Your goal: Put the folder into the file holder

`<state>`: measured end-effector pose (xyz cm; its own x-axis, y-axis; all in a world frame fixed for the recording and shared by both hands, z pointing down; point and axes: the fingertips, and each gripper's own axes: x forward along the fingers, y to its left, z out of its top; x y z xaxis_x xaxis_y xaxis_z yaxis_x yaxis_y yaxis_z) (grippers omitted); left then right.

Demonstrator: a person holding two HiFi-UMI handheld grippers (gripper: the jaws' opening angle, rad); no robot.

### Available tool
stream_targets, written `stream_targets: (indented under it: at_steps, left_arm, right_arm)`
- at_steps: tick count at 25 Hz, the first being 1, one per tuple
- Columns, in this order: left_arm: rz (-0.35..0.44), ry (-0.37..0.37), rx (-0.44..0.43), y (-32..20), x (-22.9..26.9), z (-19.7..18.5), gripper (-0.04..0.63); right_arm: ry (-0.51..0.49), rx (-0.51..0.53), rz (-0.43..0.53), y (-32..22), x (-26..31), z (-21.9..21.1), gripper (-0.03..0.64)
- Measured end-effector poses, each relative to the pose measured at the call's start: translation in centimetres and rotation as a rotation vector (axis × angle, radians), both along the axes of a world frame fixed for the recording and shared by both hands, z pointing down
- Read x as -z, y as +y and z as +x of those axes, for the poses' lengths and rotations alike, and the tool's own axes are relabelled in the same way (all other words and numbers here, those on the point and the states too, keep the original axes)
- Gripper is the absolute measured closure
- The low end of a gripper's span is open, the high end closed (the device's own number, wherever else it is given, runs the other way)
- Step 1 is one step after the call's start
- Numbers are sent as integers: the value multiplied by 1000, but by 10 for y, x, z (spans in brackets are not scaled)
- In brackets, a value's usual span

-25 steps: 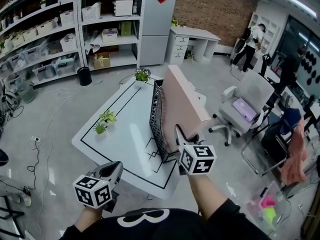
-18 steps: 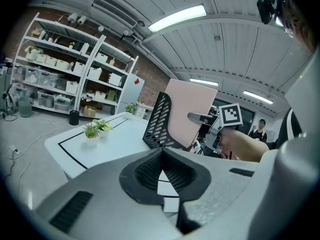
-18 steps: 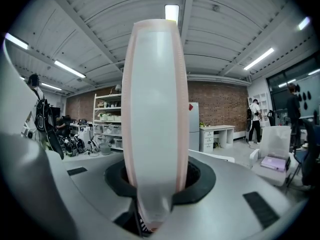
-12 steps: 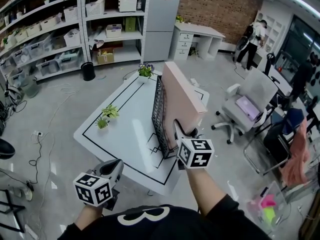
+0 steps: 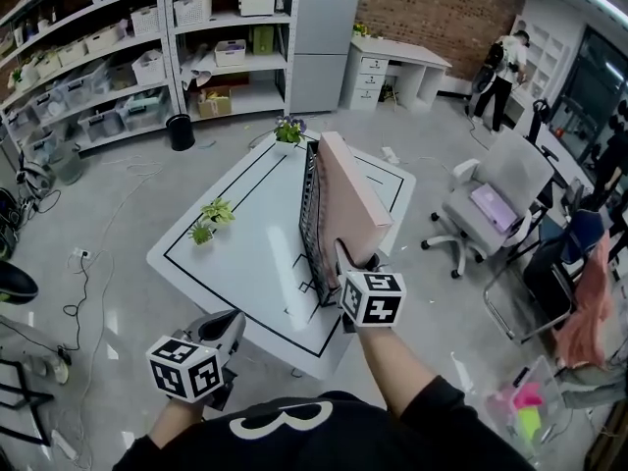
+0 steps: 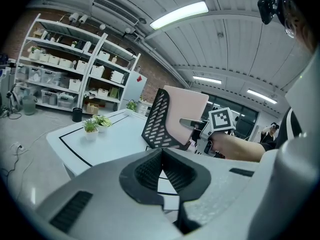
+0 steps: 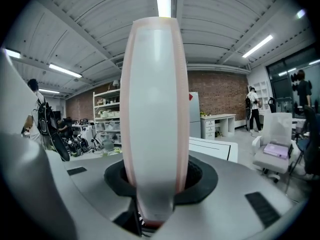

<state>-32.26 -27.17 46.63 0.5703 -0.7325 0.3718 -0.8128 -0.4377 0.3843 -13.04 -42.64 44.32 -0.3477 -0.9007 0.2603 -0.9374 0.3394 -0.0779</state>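
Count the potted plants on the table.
3. Two small potted plants sit together near the table's left edge; a flowering plant stands at its far corner. The folder may hide others.

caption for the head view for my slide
Right claw, jaws opening, holds a pink folder upright against the black mesh file holder on a white table; left claw hangs shut.

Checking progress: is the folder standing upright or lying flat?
Upright: the folder stands on edge, rising above the black mesh wall of the file holder beside it.
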Motion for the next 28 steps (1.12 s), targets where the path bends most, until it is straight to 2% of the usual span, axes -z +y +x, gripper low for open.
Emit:
stream_targets:
  at_steps: [7,10,13,16,20,22,28]
  left_arm:
    - [-3,9,22,-1,4,10,589]
    - [-3,12,18,-2,6,17,589]
    - [2,13,9,0,11,26,589]
    - [6,12,5,2,15,34,589]
    - [5,17,-11,4,18,46,589]
    - [7,23,-24,3,21,52,589]
    - [-5,60,-61,8,24,74,589]
  right_arm:
    - [63,54,-14,4,-10,-4,466]
    - [71,94,-55,8,-14,-9,449]
    - [81,145,-78,18,-16,-11,364]
    - [67,171,-80,31,-12,-3,337]
    - [56,195,-75,52,-3,16,337]
    - [17,222,-88,63,4,23,337]
    - [-61,426,-130,118,16,17,346]
